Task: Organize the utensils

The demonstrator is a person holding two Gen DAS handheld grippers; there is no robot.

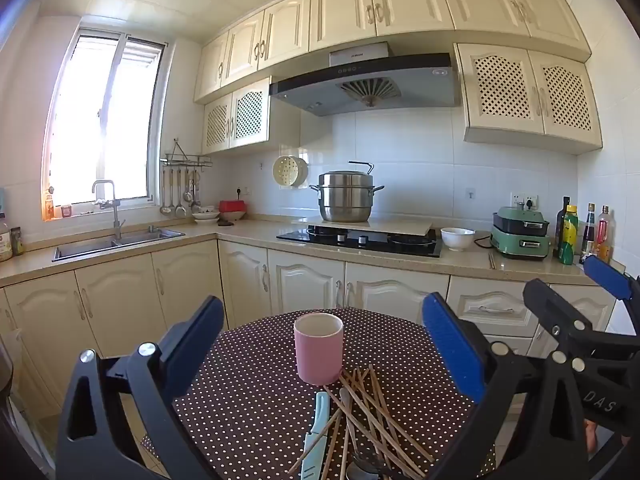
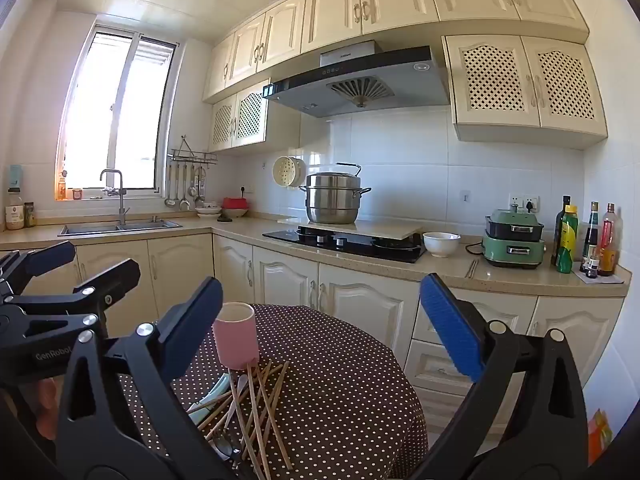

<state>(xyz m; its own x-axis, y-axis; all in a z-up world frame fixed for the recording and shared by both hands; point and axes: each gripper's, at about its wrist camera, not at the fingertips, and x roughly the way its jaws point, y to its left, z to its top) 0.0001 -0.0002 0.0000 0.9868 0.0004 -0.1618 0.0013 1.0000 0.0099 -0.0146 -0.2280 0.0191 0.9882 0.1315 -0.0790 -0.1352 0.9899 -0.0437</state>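
Dotted table [image 1: 260, 400] holds one pink cup [image 1: 319, 350]; both grippers [image 1: 322, 344] [image 2: 320, 328] gape wide, empty.

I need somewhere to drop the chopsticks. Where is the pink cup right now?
The pink cup stands upright on the polka-dot table, centred in the left wrist view, just behind the chopstick pile and the light-blue knife.

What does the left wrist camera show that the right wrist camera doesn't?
Only the left view shows the right tongs at its right edge and the whole pale blue knife. Only the right view shows the left tongs at its left edge and a paper mat under the bottles. Both show the pink cup, the chopsticks and the dotted table.
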